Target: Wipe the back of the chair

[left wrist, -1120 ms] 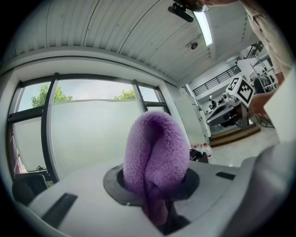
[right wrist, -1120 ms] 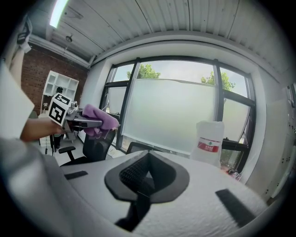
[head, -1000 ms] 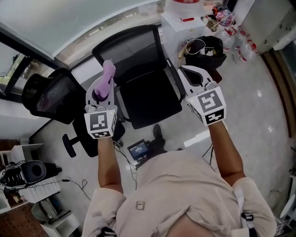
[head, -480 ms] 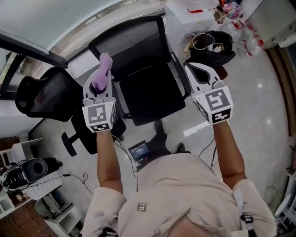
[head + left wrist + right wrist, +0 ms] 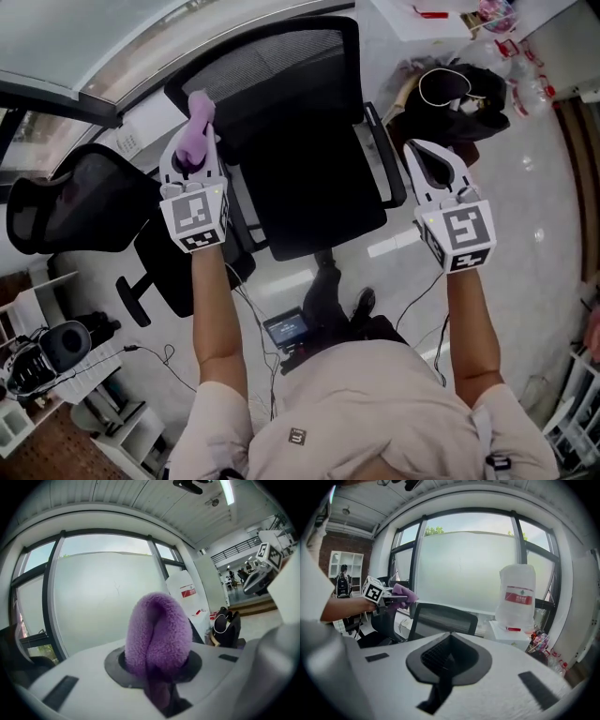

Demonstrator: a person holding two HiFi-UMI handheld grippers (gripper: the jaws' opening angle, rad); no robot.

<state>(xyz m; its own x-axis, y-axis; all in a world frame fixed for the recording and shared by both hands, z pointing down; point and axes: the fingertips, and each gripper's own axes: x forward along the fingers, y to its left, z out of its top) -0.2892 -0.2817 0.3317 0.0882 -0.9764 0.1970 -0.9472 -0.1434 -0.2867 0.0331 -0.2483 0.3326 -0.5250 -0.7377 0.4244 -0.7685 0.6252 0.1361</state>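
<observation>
The black office chair faces me, its mesh back at the top of the head view and its seat below. My left gripper is shut on a purple cloth, held up beside the left edge of the chair back. The cloth bulges out of the shut jaws in the left gripper view. My right gripper is shut with nothing in it, right of the armrest. The right gripper view shows the chair back ahead and the cloth at its left.
A second black chair stands close on the left. A black bag sits right of the chair, and a water bottle stands on a white cabinet. Cables and a small device lie on the floor by my feet. Windows run behind.
Both grippers have come closer to the chair, which now fills more of the head view. The left gripper with the cloth has risen toward the back's left edge; the right has drifted right.
</observation>
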